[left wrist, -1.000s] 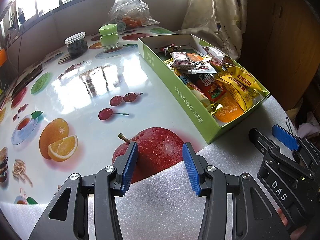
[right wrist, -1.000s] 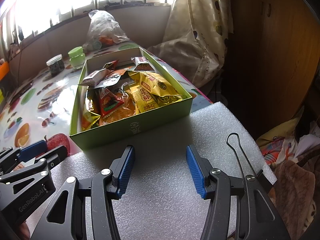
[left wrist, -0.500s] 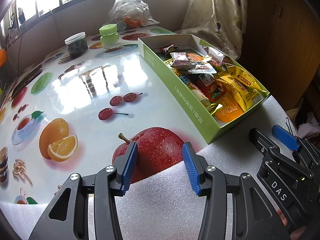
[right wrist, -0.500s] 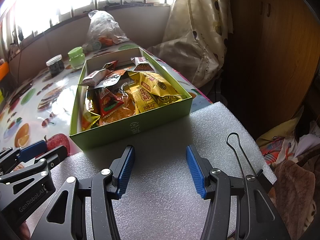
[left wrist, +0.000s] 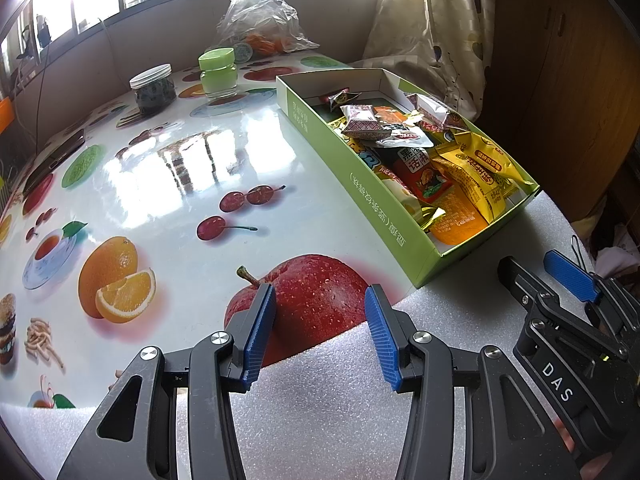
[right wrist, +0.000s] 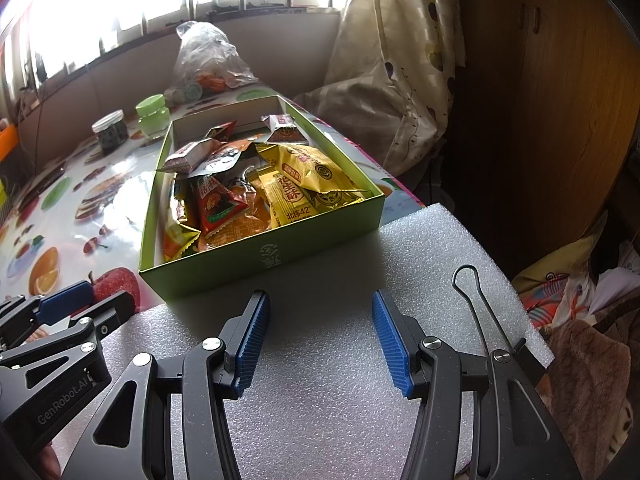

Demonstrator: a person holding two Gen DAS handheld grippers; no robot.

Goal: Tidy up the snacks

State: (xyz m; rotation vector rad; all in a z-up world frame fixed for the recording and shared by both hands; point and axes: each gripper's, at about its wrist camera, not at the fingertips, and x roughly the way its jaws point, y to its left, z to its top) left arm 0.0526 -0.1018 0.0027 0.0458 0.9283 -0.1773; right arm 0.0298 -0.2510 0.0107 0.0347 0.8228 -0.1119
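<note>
Both claws, left claw (left wrist: 320, 332) and right claw (right wrist: 316, 340), stand apart and empty over the foam sheet (right wrist: 340, 360). Approach the box (right wrist: 264, 258) from above. Grip 1 snack packet (right wrist: 292, 196) by its edge.

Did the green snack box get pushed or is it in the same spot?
No. The green snack box keeps its near corner beside the printed apple, as before.

The crinkled clear plastic bag (left wrist: 260, 12) blurs its orange contents beyond naming. Lower wrappers in the green cardboard box (right wrist: 256, 264) lie buried under yellow packets (right wrist: 304, 184). Contents of the dark white-lidded jar (left wrist: 154, 90) are unreadable.
</note>
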